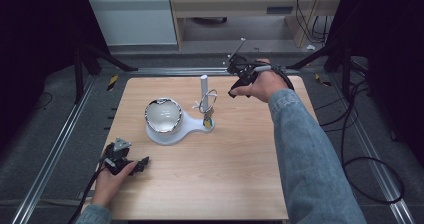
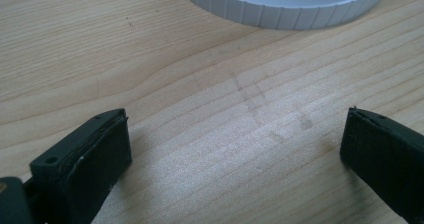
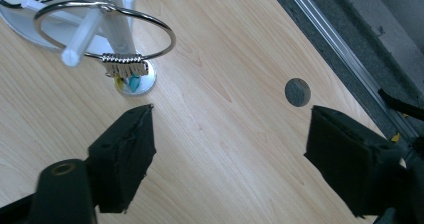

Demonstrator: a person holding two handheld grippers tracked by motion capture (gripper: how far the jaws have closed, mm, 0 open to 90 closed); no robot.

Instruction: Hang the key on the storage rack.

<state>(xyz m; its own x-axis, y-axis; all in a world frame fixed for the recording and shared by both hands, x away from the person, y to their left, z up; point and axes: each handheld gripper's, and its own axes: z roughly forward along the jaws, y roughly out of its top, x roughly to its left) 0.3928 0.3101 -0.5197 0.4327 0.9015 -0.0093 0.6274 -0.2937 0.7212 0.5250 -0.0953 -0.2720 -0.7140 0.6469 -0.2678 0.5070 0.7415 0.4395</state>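
High view: white stand [image 1: 172,131] sits mid-tabletop [image 1: 225,174], a shiny bowl [image 1: 163,116] on its round base and a white post [image 1: 204,86] rising at the base's 2 o'clock end. A metal ring [image 1: 209,101] hangs on a peg of the post; a small tag dangles under it.

Right gripper [image 1: 239,74] hovers at about 2 o'clock from the post, near but apart from it, held in the right hand [image 1: 260,84]. Right gripper view: jaws spread wide, nothing between them; the ring [image 3: 107,34] lies ahead at 11 o'clock, looped over the peg [image 3: 82,39], with a wire coil [image 3: 122,59] on its lower arc and coloured tags below. A grey disc [image 3: 297,92] is set in the tabletop at 1 o'clock.

Left gripper [image 1: 141,164] rests on the tabletop at 7 o'clock from the stand, well apart from the ring. Left gripper view: jaws released, bare wood between them, the stand's ribbed rim [image 2: 280,9] ahead at 12 o'clock.

Judgement: step in hand is the right gripper's approach to the ring, reach barely begun.

Notes for doing it well:
- Swing toward 11 o'clock so one jaw passes inside the loop, one outside.
- Pinch the ring's near arc, clear of coil and peg.
- Thin, slick wire: clench squarely or it may twist out.
- Slide off along the peg's axis; a sideways pull could tip the stand.
- Left gripper could brace the base rim.
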